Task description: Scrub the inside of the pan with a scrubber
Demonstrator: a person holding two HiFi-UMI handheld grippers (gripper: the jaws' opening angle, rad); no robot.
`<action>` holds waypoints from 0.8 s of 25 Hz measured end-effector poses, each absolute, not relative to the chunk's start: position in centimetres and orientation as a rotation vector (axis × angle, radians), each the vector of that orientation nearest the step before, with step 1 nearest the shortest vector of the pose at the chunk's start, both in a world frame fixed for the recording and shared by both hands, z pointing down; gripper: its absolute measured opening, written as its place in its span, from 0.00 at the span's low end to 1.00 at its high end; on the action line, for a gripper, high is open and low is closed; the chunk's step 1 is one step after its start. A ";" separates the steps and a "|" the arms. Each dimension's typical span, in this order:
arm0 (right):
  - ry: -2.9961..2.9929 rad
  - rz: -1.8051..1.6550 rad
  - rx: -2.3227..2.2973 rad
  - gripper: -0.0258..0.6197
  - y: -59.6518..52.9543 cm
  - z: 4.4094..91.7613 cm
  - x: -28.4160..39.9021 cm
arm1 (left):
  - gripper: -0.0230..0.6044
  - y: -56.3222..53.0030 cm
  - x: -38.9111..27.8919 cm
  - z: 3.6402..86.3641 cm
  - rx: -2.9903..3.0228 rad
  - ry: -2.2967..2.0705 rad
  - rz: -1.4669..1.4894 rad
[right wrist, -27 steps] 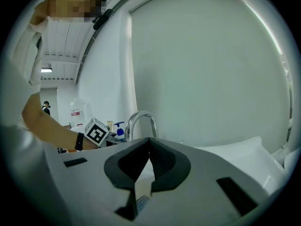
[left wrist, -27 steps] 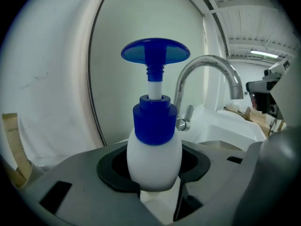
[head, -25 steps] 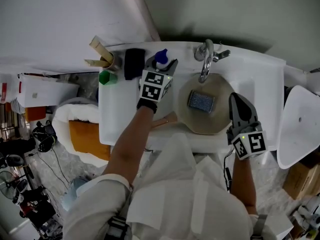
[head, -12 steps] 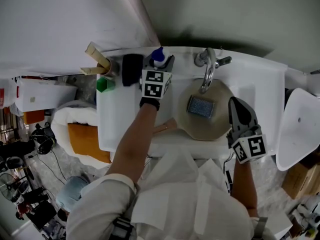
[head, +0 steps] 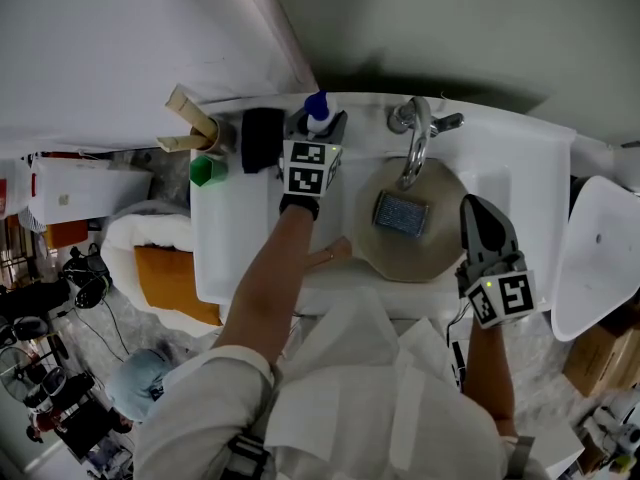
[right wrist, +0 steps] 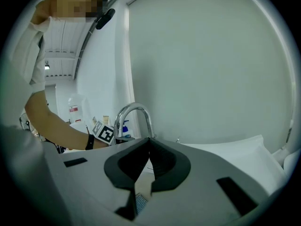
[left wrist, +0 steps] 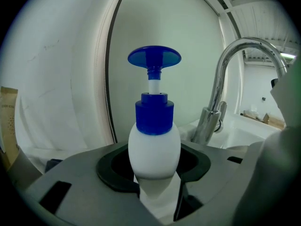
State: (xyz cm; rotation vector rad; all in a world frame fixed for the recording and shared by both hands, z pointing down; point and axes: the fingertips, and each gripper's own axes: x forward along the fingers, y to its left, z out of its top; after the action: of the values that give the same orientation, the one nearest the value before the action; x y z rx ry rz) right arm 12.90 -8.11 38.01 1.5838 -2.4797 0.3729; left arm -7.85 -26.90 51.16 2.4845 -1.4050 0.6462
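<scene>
A round beige pan [head: 442,240] lies in the sink under the faucet [head: 413,138], its wooden handle [head: 331,255] pointing left. A grey rectangular scrubber [head: 401,213] rests inside the pan, untouched. At the back of the counter my left gripper [head: 318,128] is shut on a white soap pump bottle [head: 318,111]. In the left gripper view that bottle [left wrist: 154,142], with its blue pump, stands upright between the jaws of the left gripper [left wrist: 155,173]. Shut and holding nothing, my right gripper [head: 473,204] hovers over the pan's right rim; seen from its own camera the right gripper [right wrist: 149,144] points at the faucet [right wrist: 134,114].
On the white counter [head: 240,238] left of the bottle stand a black block [head: 262,138], a green cup [head: 209,171] and a holder with wooden utensils [head: 195,120]. A separate white basin [head: 600,258] sits at the far right. A wall runs behind the sink.
The left gripper has moved a little farther back along the counter to the soap bottle. The right gripper has stayed by the pan's right rim.
</scene>
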 end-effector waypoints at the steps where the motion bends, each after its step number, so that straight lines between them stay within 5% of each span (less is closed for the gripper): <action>1: -2.479 0.372 1.585 0.05 -8.1 38.0 13.0 | 0.38 -26.9 -7.8 51.2 2.489 -1.402 0.648; 9: -2.481 0.367 1.587 0.05 -7.8 37.9 12.9 | 0.54 -26.9 -7.4 50.8 2.496 -1.380 0.604; 20: -2.484 0.345 1.578 0.05 -7.3 37.7 12.6 | 0.58 -23.9 -9.4 49.3 2.524 -1.409 0.665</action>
State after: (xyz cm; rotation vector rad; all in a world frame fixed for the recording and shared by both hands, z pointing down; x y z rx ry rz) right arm 12.57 -7.35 37.73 1.5779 -2.4838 0.3448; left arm -9.35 -23.85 49.32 2.5238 -1.4087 0.6653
